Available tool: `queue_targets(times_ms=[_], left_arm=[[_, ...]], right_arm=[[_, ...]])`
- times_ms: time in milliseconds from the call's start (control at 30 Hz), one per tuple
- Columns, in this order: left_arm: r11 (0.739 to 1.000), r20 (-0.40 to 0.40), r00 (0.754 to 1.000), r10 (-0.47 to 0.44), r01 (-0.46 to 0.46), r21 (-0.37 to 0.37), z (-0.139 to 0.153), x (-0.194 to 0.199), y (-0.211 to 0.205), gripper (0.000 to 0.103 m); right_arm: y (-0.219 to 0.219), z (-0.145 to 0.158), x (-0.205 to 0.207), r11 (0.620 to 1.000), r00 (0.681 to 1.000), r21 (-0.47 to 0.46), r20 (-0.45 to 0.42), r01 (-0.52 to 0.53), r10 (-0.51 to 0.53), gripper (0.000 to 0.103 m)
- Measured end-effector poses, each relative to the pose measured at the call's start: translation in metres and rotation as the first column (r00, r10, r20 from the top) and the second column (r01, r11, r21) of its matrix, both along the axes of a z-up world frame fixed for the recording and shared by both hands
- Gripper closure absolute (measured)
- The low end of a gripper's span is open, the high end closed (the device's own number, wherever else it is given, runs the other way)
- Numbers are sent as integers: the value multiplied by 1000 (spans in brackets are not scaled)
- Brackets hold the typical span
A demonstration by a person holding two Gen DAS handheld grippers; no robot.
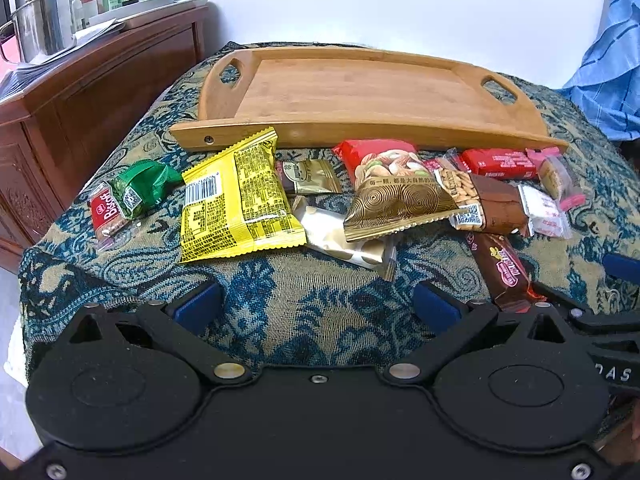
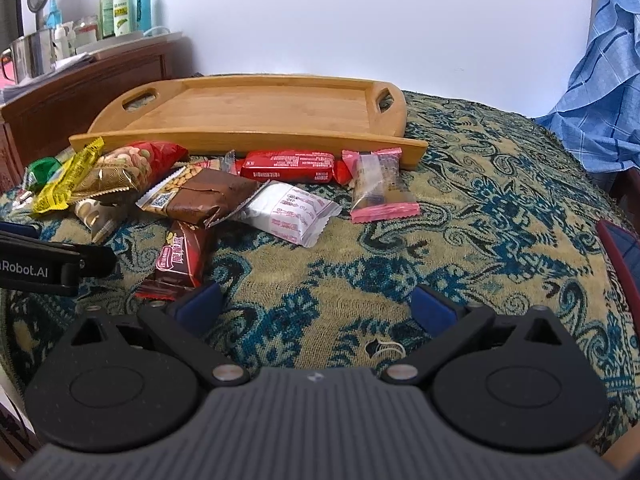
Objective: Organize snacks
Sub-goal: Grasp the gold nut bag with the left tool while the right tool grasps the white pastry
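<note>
While snacks (image 1: pixel 320 196) crowd before the tray (image 1: pixel 360 92) | both tools spread, empty | cabinet (image 1: pixel 80 92) left.

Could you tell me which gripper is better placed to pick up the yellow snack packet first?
Left. The left gripper is open, facing the yellow snack packet; from the right gripper it lies far left, behind other snacks.
</note>
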State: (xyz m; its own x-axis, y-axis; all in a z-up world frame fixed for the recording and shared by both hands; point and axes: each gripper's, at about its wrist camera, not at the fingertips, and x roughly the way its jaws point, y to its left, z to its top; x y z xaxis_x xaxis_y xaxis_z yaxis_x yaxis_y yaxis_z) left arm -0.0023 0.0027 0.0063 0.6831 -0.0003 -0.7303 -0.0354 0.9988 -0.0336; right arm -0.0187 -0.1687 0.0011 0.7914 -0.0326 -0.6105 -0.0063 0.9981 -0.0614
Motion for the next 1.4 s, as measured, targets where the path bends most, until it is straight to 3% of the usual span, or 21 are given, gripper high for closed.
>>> queue_targets(times_ms=[133,333,433,500,600,833,900,1033,1133,1167,1200,1233,1400], left_arm=[[1000,45,999,-5,6,-14,8,-6,4,2],[999,217,975,-38,38,5,30,-22,5,6],[998,263,963,-54,47,33,36,-23,3,23],[997,266,962,-69,58,48,37,-20,0,29],[996,276,957,-87,78,43,39,-16,-1,30],[990,254,958,-130,141,-26,39,4,-8,29],[988,241,960,-139,149,-26,38,12,-12,29],[990,210,969,-128,137,-27,33,26,-19,29],[990,170,978,-117,128,-52,28,32,-19,36],[988,157,979,-127,138,-63,26,34,-19,46],[987,146,980,-135,147,-72,25,34,-19,48],[987,147,980,-132,144,-71,25,33,-20,48],[988,186,972,-140,150,-39,26,24,-28,52]], right_arm=[[2,3,-9,1000,999,-10,33,-29,30,2],[0,18,-23,996,988,50,139,-78,70,16],[2,26,-25,994,980,51,177,-99,89,28],[4,28,-18,995,981,24,169,-100,94,34],[5,31,-5,995,985,-19,146,-94,95,40],[10,28,21,976,978,-107,72,-188,197,40],[9,29,27,970,973,-112,60,-217,225,34],[11,29,41,954,960,-123,25,-275,280,33],[13,26,48,950,955,-112,2,-293,295,32],[13,26,49,951,956,-103,-1,-292,294,36],[13,25,49,952,956,-93,-4,-292,292,46],[14,25,49,953,957,-87,-5,-290,291,47],[13,30,38,963,964,-75,43,-259,263,79]])
